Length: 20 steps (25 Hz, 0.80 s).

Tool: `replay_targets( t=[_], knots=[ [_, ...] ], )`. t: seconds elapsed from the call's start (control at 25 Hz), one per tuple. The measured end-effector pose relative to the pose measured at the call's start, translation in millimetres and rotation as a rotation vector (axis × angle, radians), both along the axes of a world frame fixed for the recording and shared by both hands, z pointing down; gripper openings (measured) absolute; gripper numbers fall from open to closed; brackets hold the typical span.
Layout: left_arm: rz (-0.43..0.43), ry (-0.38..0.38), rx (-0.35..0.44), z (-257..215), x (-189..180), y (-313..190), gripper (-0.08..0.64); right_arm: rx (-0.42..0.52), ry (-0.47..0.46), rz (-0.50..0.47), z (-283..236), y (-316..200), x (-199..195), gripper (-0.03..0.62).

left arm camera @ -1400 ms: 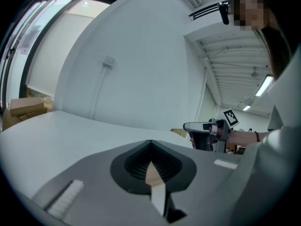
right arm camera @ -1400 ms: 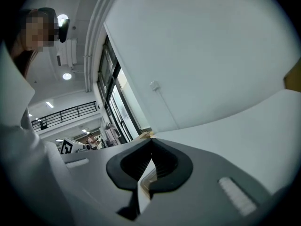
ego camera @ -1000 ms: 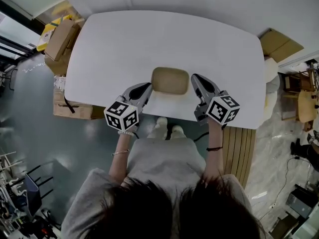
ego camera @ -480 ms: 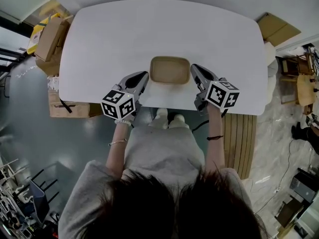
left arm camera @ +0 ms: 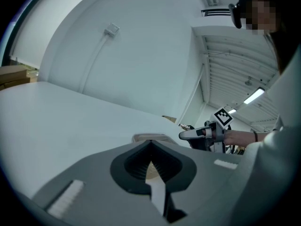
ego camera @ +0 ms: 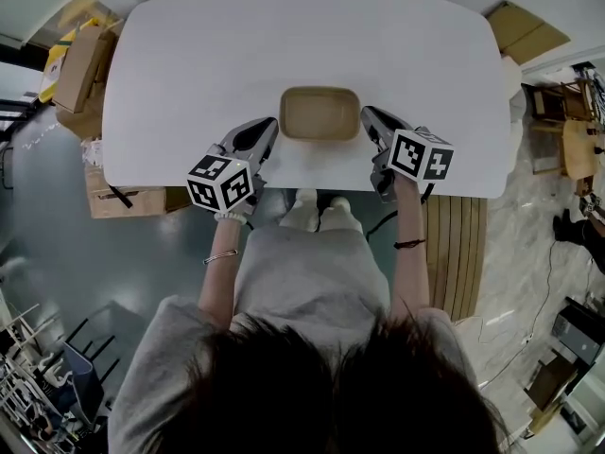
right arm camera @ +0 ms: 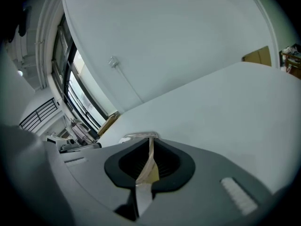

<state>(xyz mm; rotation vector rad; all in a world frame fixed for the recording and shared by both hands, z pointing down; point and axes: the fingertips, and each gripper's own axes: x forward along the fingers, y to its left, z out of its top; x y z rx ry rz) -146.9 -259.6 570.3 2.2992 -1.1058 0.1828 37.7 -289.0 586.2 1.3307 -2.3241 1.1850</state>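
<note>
A shallow tan tray [ego camera: 319,113] lies on the white table [ego camera: 189,74] near its front edge. My left gripper [ego camera: 266,130] points at the tray's left end and my right gripper [ego camera: 368,118] at its right end; both tips are close beside it, and touch cannot be told. Both pairs of jaws stand shut with nothing held. In the left gripper view the tray's rim [left arm camera: 149,138] shows just past the left gripper [left arm camera: 151,149], with the right gripper [left arm camera: 189,134] beyond. The right gripper view shows the rim [right arm camera: 138,136] ahead of the right gripper [right arm camera: 150,144].
Cardboard boxes [ego camera: 74,64] stand on the floor to the left of the table, another box [ego camera: 526,26] at the back right. A wooden slatted panel [ego camera: 454,253] lies on the floor at the right. A white wall [left arm camera: 141,55] stands behind the table.
Both grippers have moved forward over the table's front edge and now flank the tray. They have tipped downward, so the tray's rim now shows in both gripper views.
</note>
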Motion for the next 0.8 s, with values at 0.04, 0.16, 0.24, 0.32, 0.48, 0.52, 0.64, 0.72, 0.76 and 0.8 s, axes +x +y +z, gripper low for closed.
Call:
replay_targets(
  t=[0.04, 0.16, 0.24, 0.32, 0.48, 0.52, 0.64, 0.72, 0.76, 0.8],
  knots=[
    [-0.001, 0.002, -0.003, 1, 0, 0, -0.009, -0.012, -0.001, 0.007, 3, 0, 1, 0.05],
    [-0.004, 0.006, -0.011, 4, 0, -1, -0.009, -0.035, -0.007, 0.017, 8, 0, 1, 0.074],
    [-0.007, 0.008, -0.014, 6, -1, -3, -0.009, -0.045, 0.003, 0.017, 11, -2, 1, 0.083],
    [-0.007, 0.01, -0.017, 7, -1, -3, -0.009, -0.059, 0.006, 0.017, 15, -2, 0, 0.089],
    [-0.005, 0.015, -0.022, 9, 1, -3, -0.009, -0.082, 0.004, 0.018, 19, -1, -1, 0.1],
    [-0.005, 0.015, -0.023, 9, 1, -3, -0.009, -0.086, 0.008, 0.018, 20, -1, -1, 0.1],
    [-0.007, 0.014, -0.025, 10, 0, -4, -0.009, -0.101, 0.011, 0.018, 24, -2, -2, 0.1],
    [-0.008, 0.012, -0.028, 11, 1, -4, -0.009, -0.114, 0.008, 0.022, 26, -2, -1, 0.098],
    [-0.008, 0.011, -0.028, 11, 1, -4, -0.009, -0.119, 0.007, 0.025, 27, -1, -1, 0.094],
    [-0.008, 0.012, -0.028, 11, 2, -4, -0.009, -0.124, 0.007, 0.027, 28, -1, 0, 0.092]
  ],
)
